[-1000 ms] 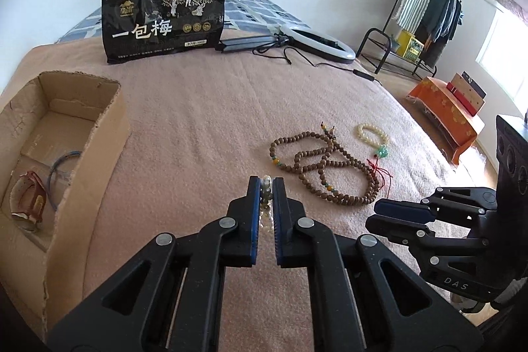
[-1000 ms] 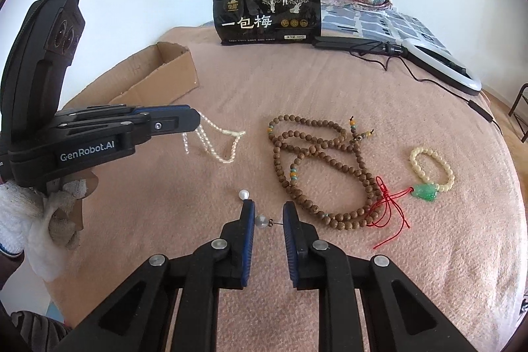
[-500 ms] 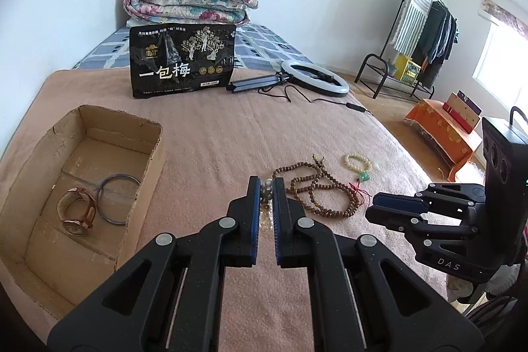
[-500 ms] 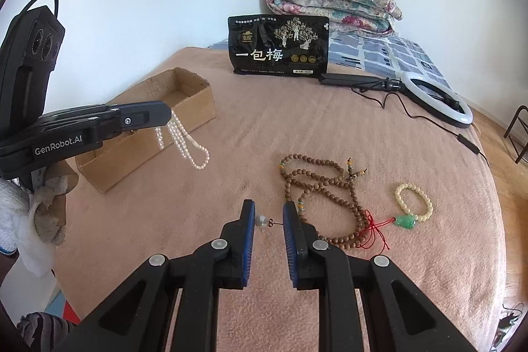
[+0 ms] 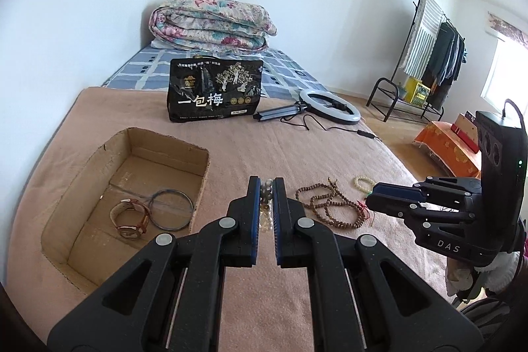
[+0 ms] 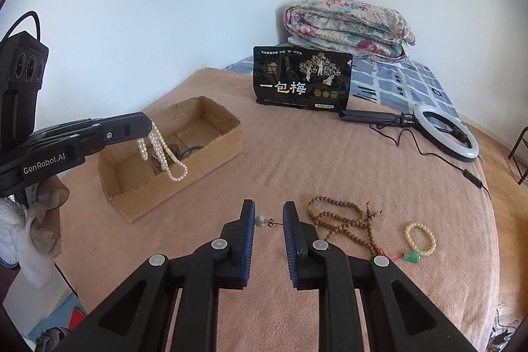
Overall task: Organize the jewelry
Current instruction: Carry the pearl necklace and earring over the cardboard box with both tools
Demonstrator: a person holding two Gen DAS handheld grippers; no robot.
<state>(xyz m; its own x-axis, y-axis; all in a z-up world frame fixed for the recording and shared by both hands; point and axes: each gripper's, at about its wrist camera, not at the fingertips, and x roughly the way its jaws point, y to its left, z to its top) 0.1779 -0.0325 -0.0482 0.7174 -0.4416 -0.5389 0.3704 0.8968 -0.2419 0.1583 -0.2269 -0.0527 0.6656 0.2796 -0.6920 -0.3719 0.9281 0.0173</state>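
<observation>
My left gripper (image 5: 265,187) is shut on a white pearl necklace (image 6: 161,150), which dangles from its tips (image 6: 145,122) above the near end of the open cardboard box (image 6: 211,159). In the box (image 5: 99,154) lie a brown-strap watch (image 5: 129,217) and a thin ring bangle (image 5: 171,210). My right gripper (image 6: 269,221) is shut on a small pearl earring (image 6: 262,221), pearl against the left pad and pin against the right. It also appears at the right of the left wrist view, right gripper (image 5: 374,195). A brown bead necklace (image 6: 343,220) and a cream bracelet with a green charm (image 6: 420,240) lie on the blanket.
A black snack bag (image 6: 302,78) stands at the back, with a ring light and its cable (image 6: 445,134) to the right. A folded floral quilt (image 6: 349,27) sits behind. A clothes rack (image 5: 429,55) and an orange-covered stool (image 5: 448,147) stand beyond the bed.
Both grippers have risen well above the blanket. The left one carried the pearl necklace leftward until it hangs over the box; the right one kept the earring.
</observation>
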